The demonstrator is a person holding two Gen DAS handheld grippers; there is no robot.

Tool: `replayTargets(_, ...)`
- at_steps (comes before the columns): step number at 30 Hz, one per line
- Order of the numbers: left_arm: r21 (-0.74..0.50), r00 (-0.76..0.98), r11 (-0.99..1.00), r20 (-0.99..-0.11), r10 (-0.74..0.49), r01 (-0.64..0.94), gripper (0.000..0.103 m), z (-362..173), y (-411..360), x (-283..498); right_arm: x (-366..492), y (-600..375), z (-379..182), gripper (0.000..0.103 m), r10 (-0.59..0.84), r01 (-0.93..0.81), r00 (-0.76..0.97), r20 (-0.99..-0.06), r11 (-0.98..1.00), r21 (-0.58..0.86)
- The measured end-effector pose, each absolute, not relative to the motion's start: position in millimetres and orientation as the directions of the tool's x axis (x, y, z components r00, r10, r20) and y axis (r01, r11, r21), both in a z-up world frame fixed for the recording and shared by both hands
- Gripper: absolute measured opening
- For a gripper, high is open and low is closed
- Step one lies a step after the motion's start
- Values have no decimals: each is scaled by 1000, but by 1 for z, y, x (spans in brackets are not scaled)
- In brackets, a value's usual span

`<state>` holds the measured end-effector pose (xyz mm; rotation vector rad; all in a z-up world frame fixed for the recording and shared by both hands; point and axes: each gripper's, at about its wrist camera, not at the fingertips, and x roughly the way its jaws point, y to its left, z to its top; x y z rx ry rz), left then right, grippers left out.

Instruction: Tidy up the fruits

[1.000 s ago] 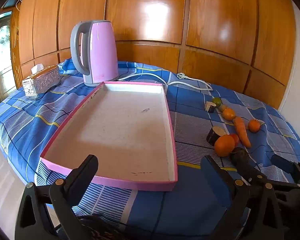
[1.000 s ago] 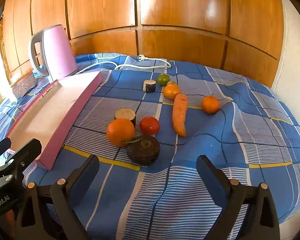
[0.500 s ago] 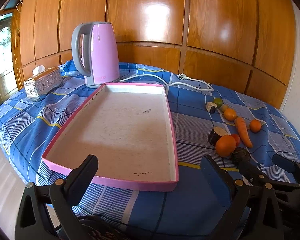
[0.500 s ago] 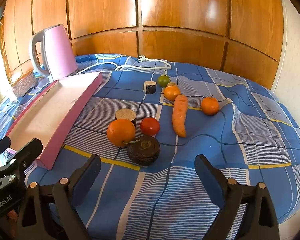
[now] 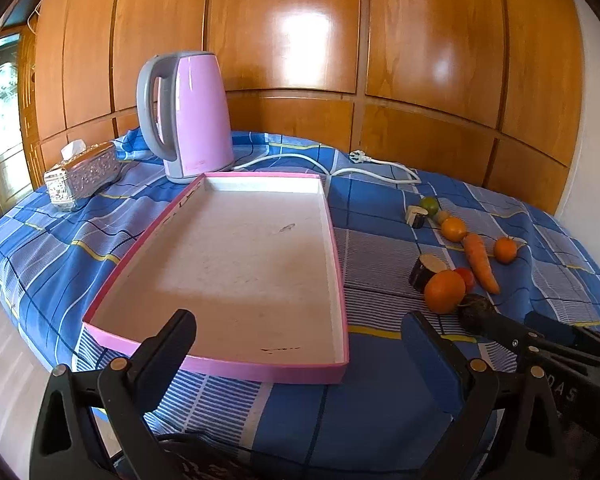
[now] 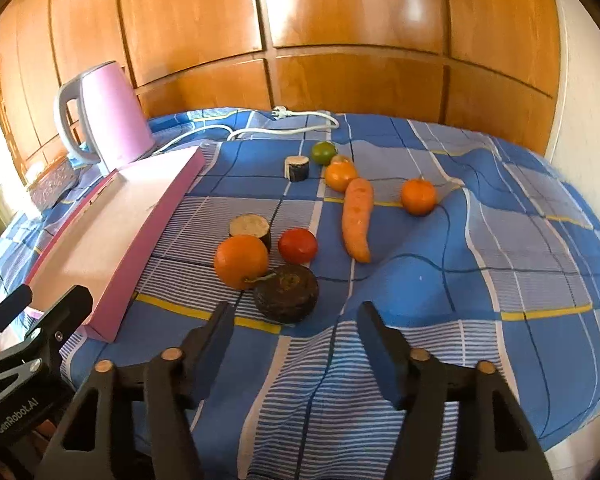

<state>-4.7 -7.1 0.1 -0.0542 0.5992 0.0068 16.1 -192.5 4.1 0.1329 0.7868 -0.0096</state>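
Note:
A pink tray (image 5: 342,280) with a white floor lies on the blue checked cloth; its side wall shows in the right wrist view (image 6: 152,232). To its right lie a big orange (image 6: 241,261), a tomato (image 6: 297,245), a dark round fruit (image 6: 286,293), a carrot (image 6: 357,216), two small oranges (image 6: 418,196), a lime (image 6: 324,152) and two cut dark stubs (image 6: 250,227). My left gripper (image 5: 300,344) is open and empty at the tray's near edge. My right gripper (image 6: 294,330) is open and empty, just short of the dark fruit.
A pink kettle (image 5: 190,116) stands behind the tray with its white cord (image 5: 340,166) trailing right. A silver tissue box (image 5: 82,174) sits at the far left. Wood panels back the table. The cloth's front edge is close below both grippers.
My right gripper has moved forward toward the dark fruit and its jaws have narrowed somewhat. The left gripper has drifted slightly back from the tray.

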Motion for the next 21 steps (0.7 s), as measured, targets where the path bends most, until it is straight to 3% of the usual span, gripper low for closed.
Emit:
replayTargets(4,-46,827,999,-561,-15,-13,103,0,-9,-5,17,-198,1,44,89,60,688,-720,982,179)
replayTargets(21,-51,791,996,-604,-91,75,102,-4,-19,-3,21,-235,8,44,75,148,675,-734,961,234)
